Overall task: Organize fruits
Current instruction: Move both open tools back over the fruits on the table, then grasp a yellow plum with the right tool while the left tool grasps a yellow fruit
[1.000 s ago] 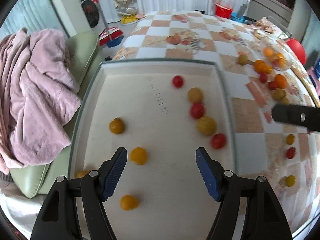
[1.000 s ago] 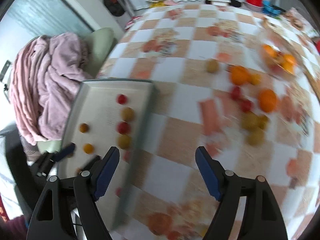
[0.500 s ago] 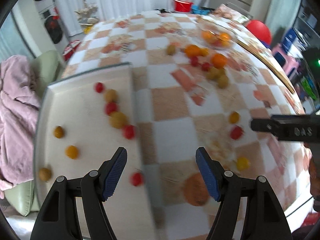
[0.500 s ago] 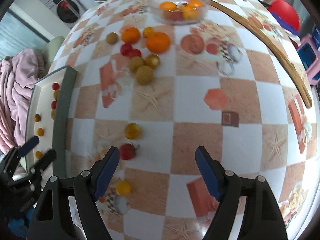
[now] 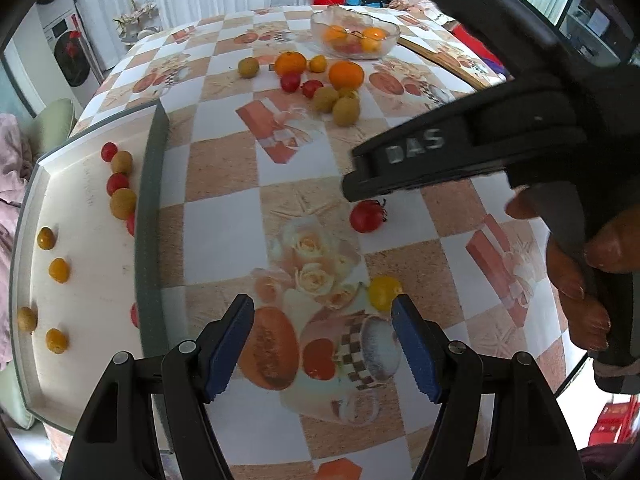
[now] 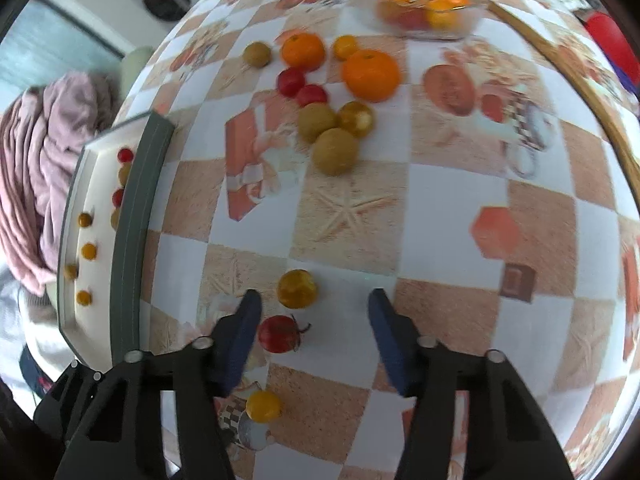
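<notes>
checkered tablecloth (image 5: 224,220), red tomato (image 6: 279,334) between closing right gripper (image 6: 314,322) jaws

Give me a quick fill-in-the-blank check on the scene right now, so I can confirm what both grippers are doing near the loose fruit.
1. The glass bowl at the far end of the table holds oranges and some ____ fruit.
2. Between the right gripper's open jaws lies a small ____ tomato.
3. The left gripper is open and holds ____.
4. The sorted small fruit lies in the white ____ at the table's left edge.

Missing words: red; red; nothing; tray
</notes>
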Demonstrator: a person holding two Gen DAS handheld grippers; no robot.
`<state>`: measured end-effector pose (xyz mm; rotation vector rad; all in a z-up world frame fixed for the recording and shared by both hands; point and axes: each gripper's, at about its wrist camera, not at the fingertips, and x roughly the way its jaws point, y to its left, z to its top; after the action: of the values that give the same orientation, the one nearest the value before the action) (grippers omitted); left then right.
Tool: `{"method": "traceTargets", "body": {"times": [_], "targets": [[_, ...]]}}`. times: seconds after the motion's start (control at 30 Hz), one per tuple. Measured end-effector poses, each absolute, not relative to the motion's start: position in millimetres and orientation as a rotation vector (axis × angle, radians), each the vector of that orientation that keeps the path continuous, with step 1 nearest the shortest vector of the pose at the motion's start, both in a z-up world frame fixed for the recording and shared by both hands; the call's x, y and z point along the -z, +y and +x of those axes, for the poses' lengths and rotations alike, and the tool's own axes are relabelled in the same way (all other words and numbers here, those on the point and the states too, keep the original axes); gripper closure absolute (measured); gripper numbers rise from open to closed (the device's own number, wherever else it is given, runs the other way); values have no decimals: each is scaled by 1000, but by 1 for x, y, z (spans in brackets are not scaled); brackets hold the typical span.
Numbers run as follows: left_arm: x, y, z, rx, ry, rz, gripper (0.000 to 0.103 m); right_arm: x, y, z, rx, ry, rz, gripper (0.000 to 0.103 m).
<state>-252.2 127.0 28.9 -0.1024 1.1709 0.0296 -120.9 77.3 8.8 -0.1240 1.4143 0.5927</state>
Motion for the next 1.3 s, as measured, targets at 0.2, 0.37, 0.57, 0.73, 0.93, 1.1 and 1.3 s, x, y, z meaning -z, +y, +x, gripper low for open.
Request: {"method": "traceTargets", "body": {"times": [0.2, 0.37, 0.57, 0.73, 0.93, 1.1, 1.3], "targets": [[-25, 118, -247, -25, 1167, -89, 31, -7, 91, -123, -649, 1412, -215, 79], [-21, 106, -239, -2, 1164, -63, 31, -8, 78, -114, -621, 1414, -191, 79], [-11, 89, -225, 12, 1184, -17, 31, -8, 58, -106, -608, 1426, -134, 79], [-6, 83, -222, 12, 1198, 6, 55, -8, 47, -100, -603, 1436, -87, 79], [-9, 102, -223, 50, 1218, -131, 79, -12, 40, -101, -594, 1435, -48, 79], [-12, 129, -223, 48, 1226, -277, 84, -17, 37, -104, -597, 1429, -26, 79], [-18, 143, -228, 44, 1217, -314, 84, -25, 34, -110, -604, 1426, -10, 79]]}}
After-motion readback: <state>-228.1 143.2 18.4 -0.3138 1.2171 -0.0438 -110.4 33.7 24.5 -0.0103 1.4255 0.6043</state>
